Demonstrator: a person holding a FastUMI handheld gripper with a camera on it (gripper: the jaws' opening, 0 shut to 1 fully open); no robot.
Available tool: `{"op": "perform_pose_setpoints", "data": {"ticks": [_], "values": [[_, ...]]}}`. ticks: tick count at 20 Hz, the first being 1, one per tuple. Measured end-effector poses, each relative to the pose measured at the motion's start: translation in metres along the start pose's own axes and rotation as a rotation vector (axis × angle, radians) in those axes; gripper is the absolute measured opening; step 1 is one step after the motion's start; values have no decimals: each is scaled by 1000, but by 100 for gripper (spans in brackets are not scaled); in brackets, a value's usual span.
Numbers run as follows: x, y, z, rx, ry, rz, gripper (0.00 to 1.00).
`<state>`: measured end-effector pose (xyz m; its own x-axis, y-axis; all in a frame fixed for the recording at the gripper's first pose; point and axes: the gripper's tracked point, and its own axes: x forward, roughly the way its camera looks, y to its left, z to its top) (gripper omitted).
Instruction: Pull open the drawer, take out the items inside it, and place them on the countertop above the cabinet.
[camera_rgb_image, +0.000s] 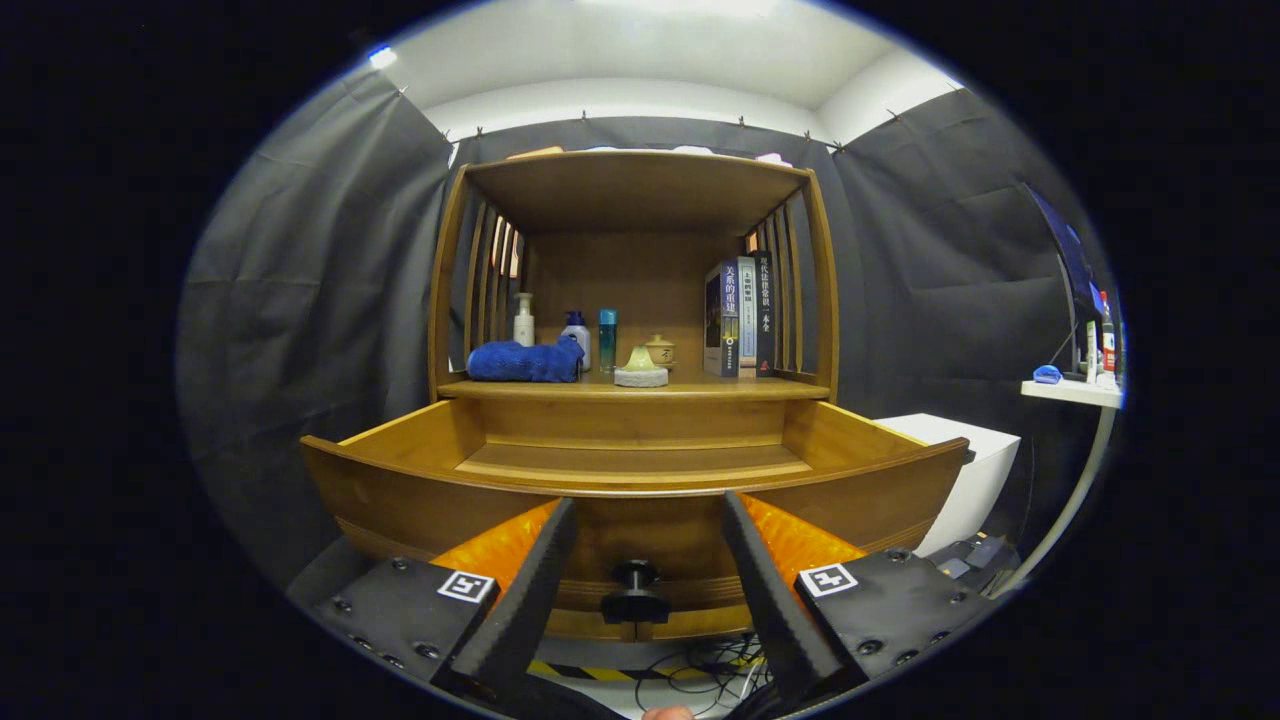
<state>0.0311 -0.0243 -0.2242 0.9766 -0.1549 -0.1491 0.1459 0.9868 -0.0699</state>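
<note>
Drawer (640, 470) stands pulled well out of the cabinet, its curved front just ahead of the tool (648, 560), whose fingers are spread apart and empty, flanking the black knob (635, 590) without touching it. What shows of the drawer floor looks bare, though the front wall hides its near part, so anything left there could be missed. Reaching in blind risks knocking a finger on the front rim. On the desk (640, 386) above, a blue towel (526, 361), bottles and a small teapot (659, 350) crowd the space; a careless placement could topple them.
</note>
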Motion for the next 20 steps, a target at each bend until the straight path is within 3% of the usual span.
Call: {"op": "perform_pose_setpoints", "data": {"ticks": [20], "values": [[26,6,-9,29,37,30,97]]}}
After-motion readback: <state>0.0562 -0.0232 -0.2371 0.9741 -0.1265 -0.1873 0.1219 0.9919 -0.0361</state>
